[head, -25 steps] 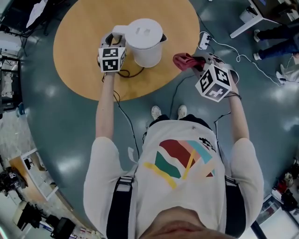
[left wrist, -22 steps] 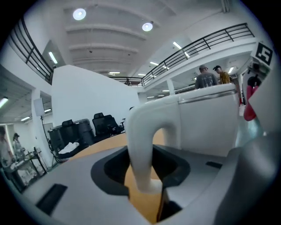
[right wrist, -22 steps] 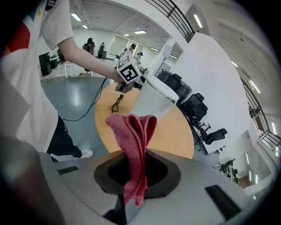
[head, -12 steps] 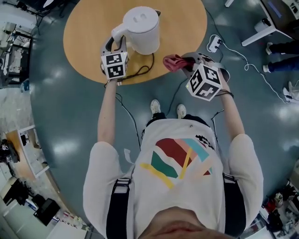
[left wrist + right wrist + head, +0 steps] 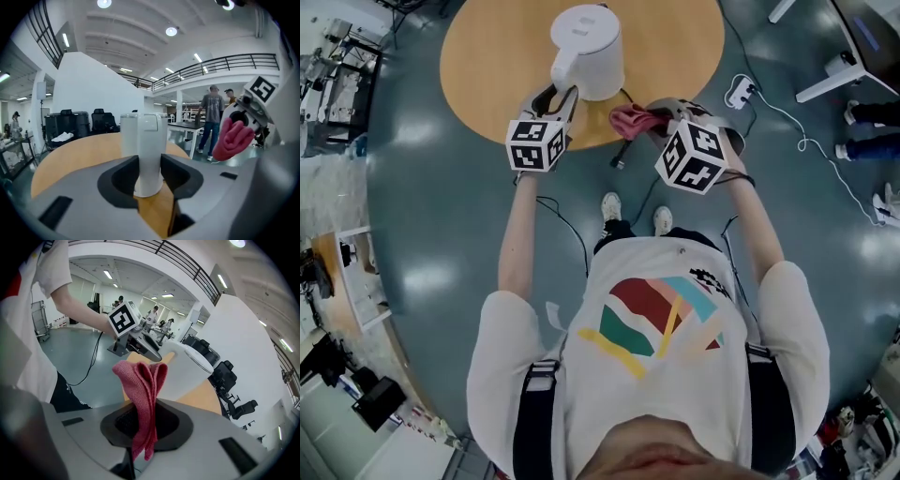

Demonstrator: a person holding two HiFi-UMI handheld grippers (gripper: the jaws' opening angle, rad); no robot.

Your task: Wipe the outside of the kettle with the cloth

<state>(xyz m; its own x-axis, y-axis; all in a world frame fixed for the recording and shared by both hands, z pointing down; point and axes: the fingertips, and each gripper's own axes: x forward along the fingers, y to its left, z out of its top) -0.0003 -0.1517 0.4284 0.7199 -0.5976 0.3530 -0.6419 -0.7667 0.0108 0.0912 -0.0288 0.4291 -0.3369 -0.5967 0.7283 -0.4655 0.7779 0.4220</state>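
Right tool [image 5: 145, 422], clenched on the red cloth [image 5: 142, 380], has swung in beside the kettle [image 5: 586, 37]. Left tool [image 5: 149, 174] clamps the kettle's handle [image 5: 150, 150]; kettle upright on the worktop [image 5: 487, 56]. Risk: wiping pressure could twist the handle loose, or the cloth could snag the dangling cord [image 5: 623, 150].

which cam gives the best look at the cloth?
Right gripper view: the cloth fills the centre, folds sharp, clamped in the right gripper. Head view shows a small pink bunch near the kettle; left gripper view, a distant wad at the right edge.

One kettle [image 5: 586, 37], one cloth [image 5: 628, 119], one table [image 5: 487, 66] (round), two tongs [image 5: 555, 96] [image 5: 658, 114].
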